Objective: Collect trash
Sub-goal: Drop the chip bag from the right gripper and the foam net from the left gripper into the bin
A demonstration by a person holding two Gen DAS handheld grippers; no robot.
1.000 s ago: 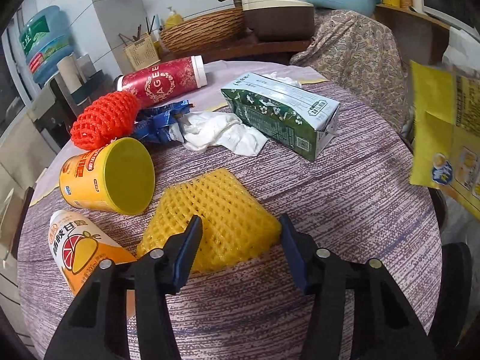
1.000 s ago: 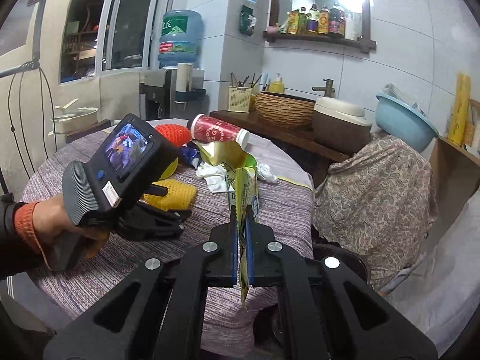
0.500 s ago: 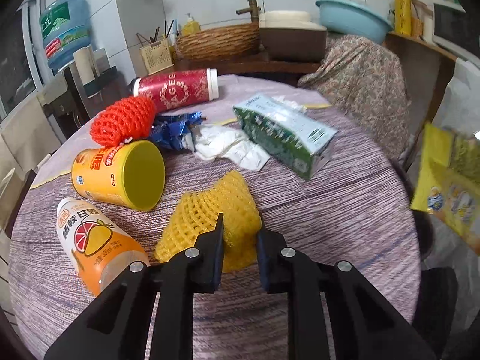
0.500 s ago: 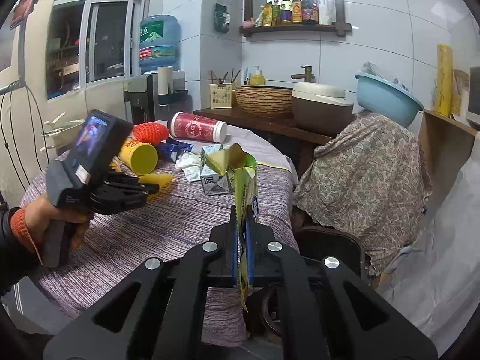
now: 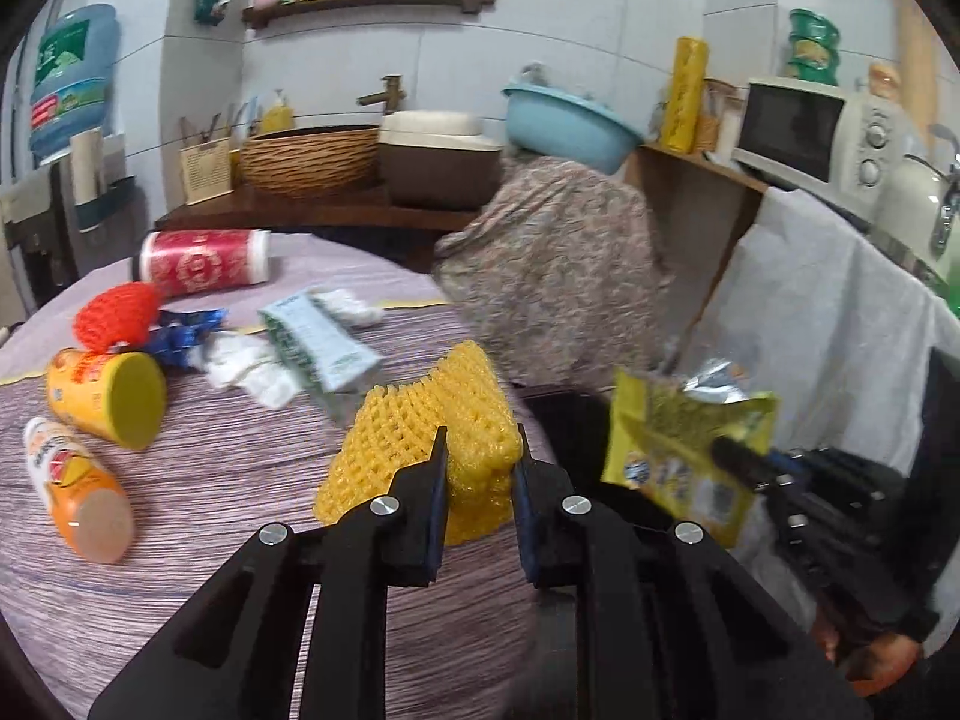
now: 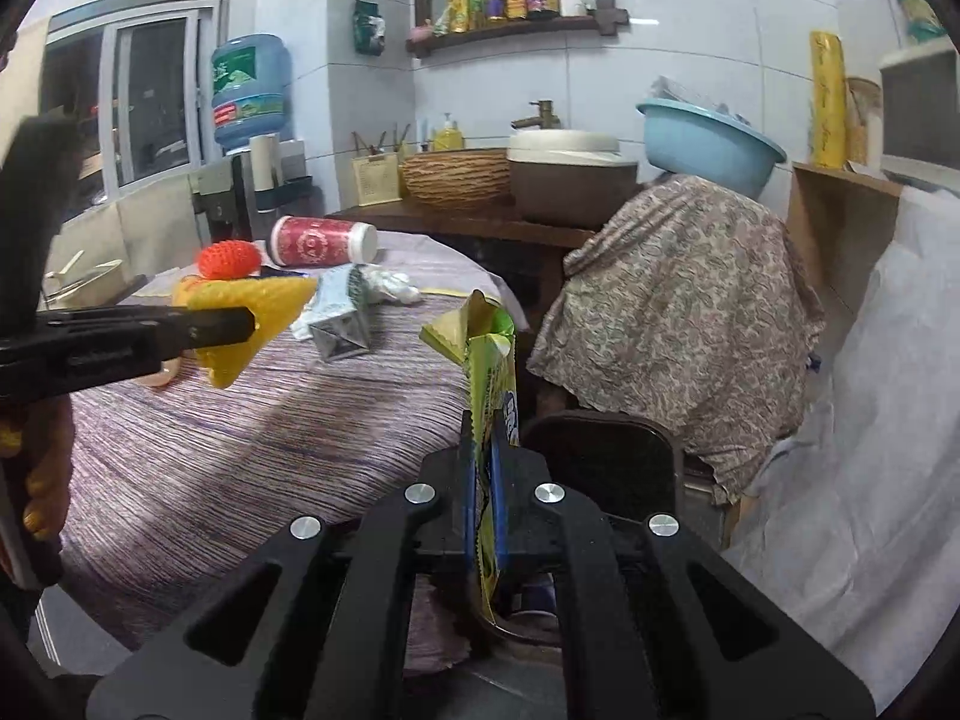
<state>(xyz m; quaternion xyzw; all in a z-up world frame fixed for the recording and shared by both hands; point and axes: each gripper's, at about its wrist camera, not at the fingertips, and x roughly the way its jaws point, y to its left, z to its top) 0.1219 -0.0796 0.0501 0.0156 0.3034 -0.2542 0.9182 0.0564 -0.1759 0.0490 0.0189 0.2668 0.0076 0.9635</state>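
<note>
Clamping the yellow foam net [image 5: 456,438], the left gripper [image 5: 477,474] holds it clear above the striped table [image 5: 240,480], near the table's right edge. The right gripper [image 6: 483,480], pressed shut on a yellow-green snack bag [image 6: 489,372], hangs past that edge over what seems a dark bin [image 6: 606,456]; blur hides its rim.
</note>
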